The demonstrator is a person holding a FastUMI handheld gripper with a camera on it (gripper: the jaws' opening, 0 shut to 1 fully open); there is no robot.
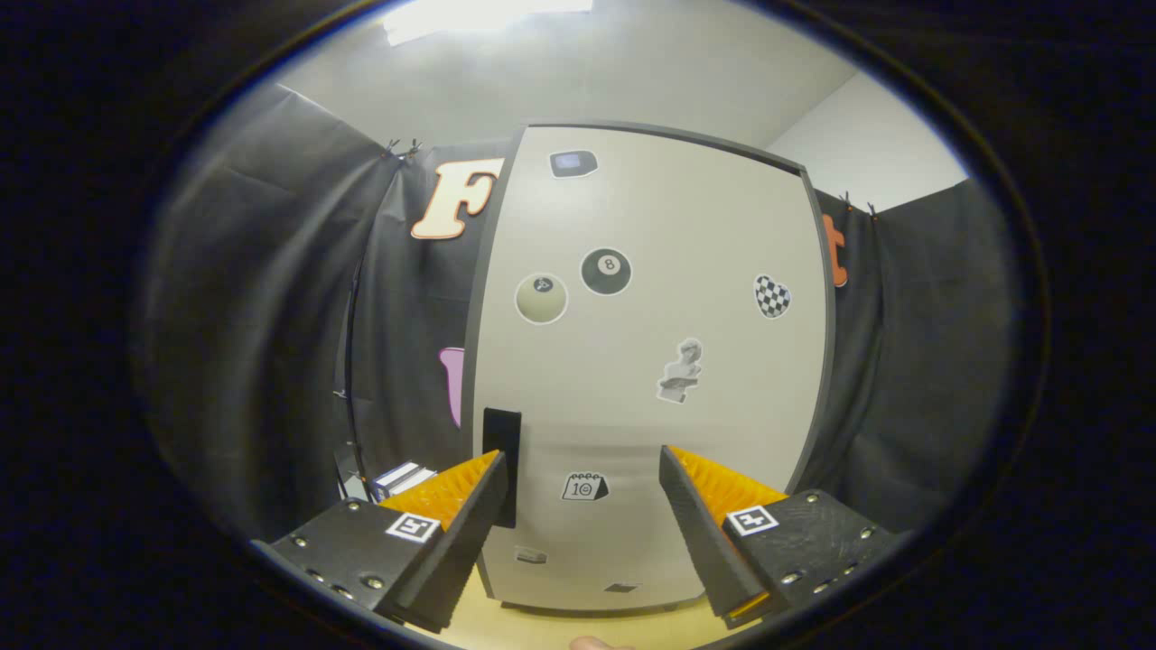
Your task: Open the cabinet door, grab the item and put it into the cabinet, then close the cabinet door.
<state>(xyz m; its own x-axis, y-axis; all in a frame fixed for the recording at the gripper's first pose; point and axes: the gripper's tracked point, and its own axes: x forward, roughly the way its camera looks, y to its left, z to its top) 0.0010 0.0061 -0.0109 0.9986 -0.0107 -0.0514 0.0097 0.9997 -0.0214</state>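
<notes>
A pale grey cabinet (650, 361) with a dark frame stands upright just ahead of me, its door shut and covered with several stickers. A black handle (502, 465) sits on the door's left edge, low down, right beside my left fingertip. My gripper (582, 465) is open, its fingers spread wide in front of the lower door with nothing between them. A small striped item (404, 478) lies low to the left of the cabinet, beyond my left finger.
Black cloth walls close in on both sides and behind the cabinet. A light wooden tabletop (578, 627) shows below the cabinet's base between my fingers. A white wall and ceiling rise above.
</notes>
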